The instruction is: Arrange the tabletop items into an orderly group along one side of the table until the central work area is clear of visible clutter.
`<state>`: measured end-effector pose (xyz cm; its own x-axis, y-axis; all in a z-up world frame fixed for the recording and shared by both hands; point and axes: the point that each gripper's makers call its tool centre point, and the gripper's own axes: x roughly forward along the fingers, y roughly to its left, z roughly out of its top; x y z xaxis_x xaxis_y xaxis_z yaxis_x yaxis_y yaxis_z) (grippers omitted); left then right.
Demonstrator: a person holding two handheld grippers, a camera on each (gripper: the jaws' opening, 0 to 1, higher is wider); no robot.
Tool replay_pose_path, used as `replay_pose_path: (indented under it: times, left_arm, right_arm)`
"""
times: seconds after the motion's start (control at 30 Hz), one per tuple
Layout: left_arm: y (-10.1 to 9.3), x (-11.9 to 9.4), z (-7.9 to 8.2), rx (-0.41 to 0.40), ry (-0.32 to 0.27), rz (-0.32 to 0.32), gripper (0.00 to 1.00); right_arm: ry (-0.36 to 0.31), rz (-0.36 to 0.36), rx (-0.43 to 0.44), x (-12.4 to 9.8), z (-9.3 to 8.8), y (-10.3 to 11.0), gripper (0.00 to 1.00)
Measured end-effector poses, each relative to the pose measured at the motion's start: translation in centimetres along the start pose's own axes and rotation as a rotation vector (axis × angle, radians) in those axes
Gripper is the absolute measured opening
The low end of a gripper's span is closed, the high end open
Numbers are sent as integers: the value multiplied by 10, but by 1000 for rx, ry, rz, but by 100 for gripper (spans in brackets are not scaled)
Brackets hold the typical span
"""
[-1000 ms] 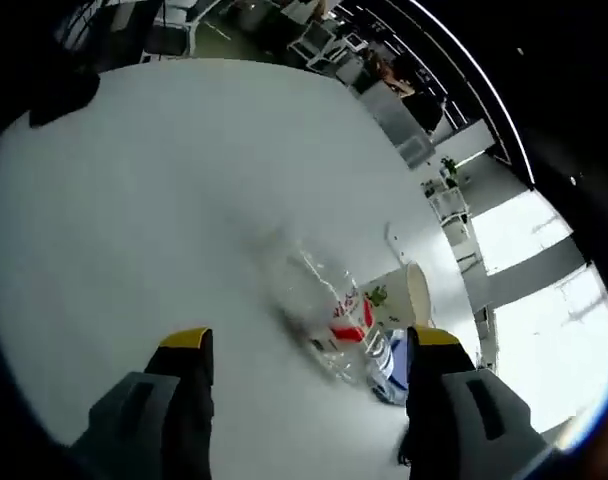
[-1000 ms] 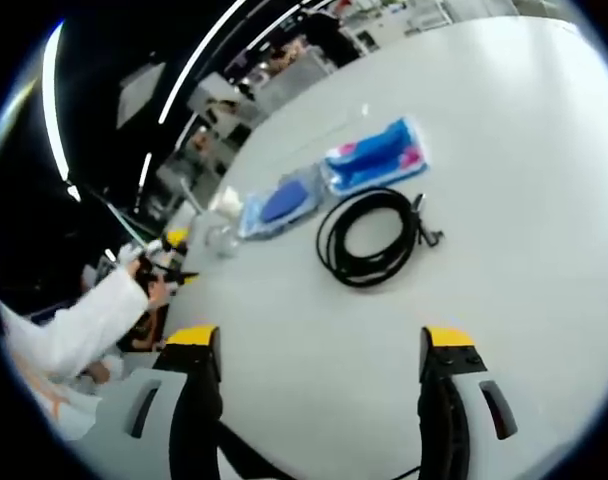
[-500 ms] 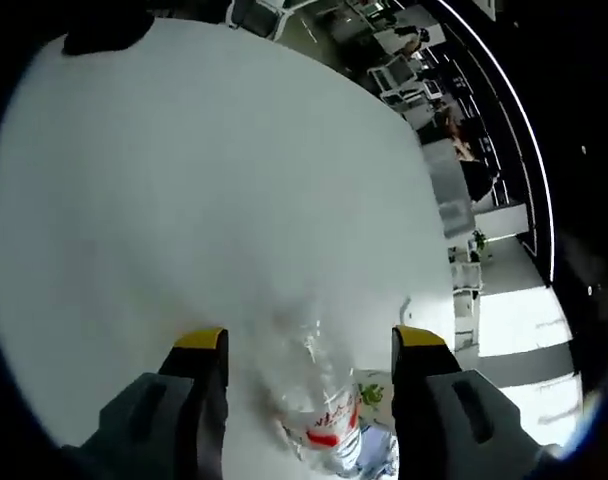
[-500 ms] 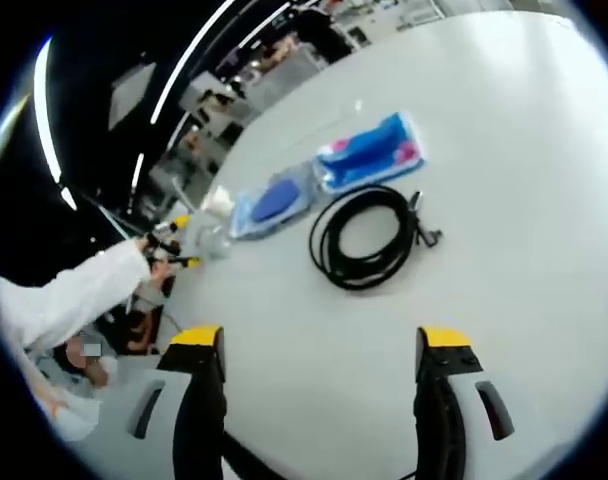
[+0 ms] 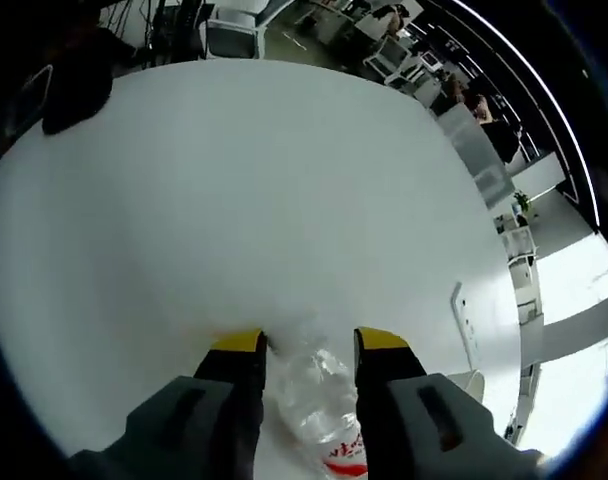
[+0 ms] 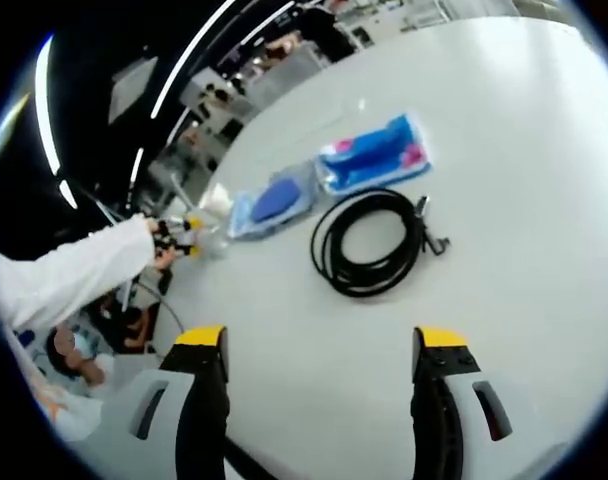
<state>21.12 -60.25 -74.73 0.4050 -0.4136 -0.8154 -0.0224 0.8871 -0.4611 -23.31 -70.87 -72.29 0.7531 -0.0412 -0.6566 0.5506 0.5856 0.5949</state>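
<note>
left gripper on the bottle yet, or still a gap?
Touching. The left gripper view shows the left gripper with both jaws pressed against the sides of the clear plastic bottle.

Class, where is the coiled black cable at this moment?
In the right gripper view the cable lies coiled on the white table, ahead of the open right gripper, just below the two blue packets.

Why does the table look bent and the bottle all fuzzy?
Left gripper view: the fisheye lens curves the white table, and the clear plastic bottle between the jaws is too close, so it blurs. Right gripper view: the coiled black cable looks sharp.
</note>
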Motion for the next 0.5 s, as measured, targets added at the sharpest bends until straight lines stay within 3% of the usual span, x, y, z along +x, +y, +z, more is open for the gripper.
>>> replay_pose_path:
  times: [0.1,0.2,0.3,0.5]
  left_arm:
    - [2,0,4,-35,7,-3,27]
    - [4,1,4,-124,5,-26,21]
    - [1,4,6,-64,3,-40,21]
    - [-3,8,3,-39,18,-85,20]
  right_arm:
    - [-1,-3,10,0,0,-2,74]
    - [2,-4,15,2,-1,-4,74]
    - [4,-5,19,3,-1,-4,73]
    - [-5,0,16,2,1,-4,72]
